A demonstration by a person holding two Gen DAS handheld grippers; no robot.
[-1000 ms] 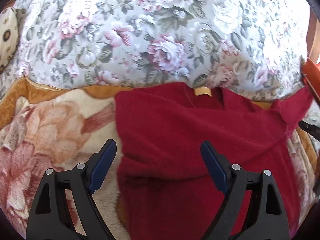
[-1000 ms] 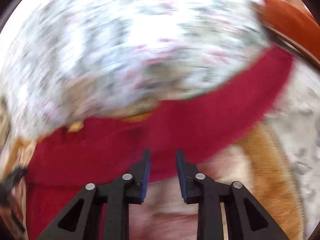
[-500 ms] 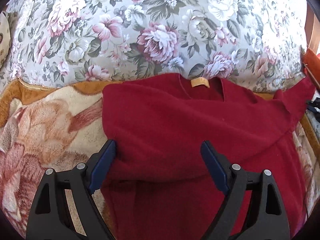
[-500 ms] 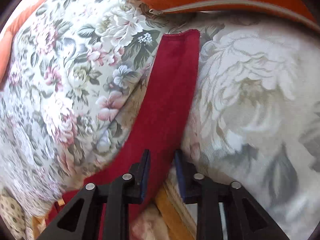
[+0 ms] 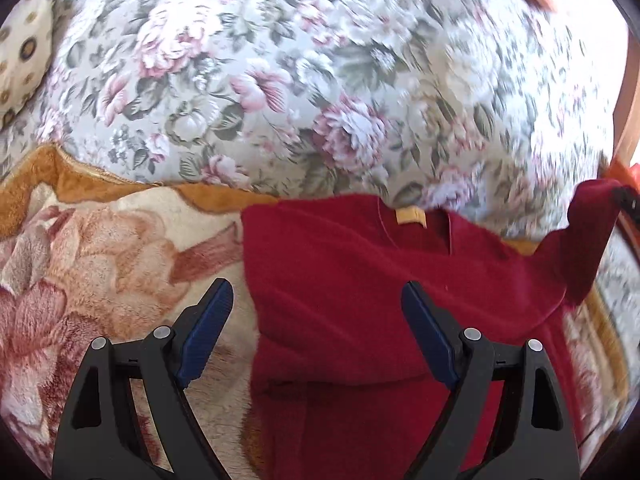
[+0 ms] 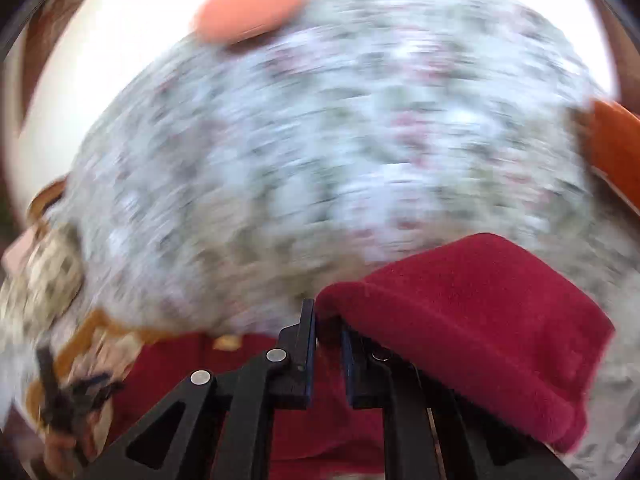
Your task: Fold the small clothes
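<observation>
Sweater (image 5: 360, 280) sleeve (image 6: 472, 320) pinched in closing right gripper (image 6: 328, 340); left gripper (image 5: 316, 320) gapes wide over its left edge.

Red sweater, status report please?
Left tool open above red sweater. Right tool closing on its sleeve, lifted. Nothing in the way.

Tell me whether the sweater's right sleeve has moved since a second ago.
Yes. In the left wrist view the sleeve has risen off the blanket, up against the floral cushion, with the right gripper closing on it.
</observation>
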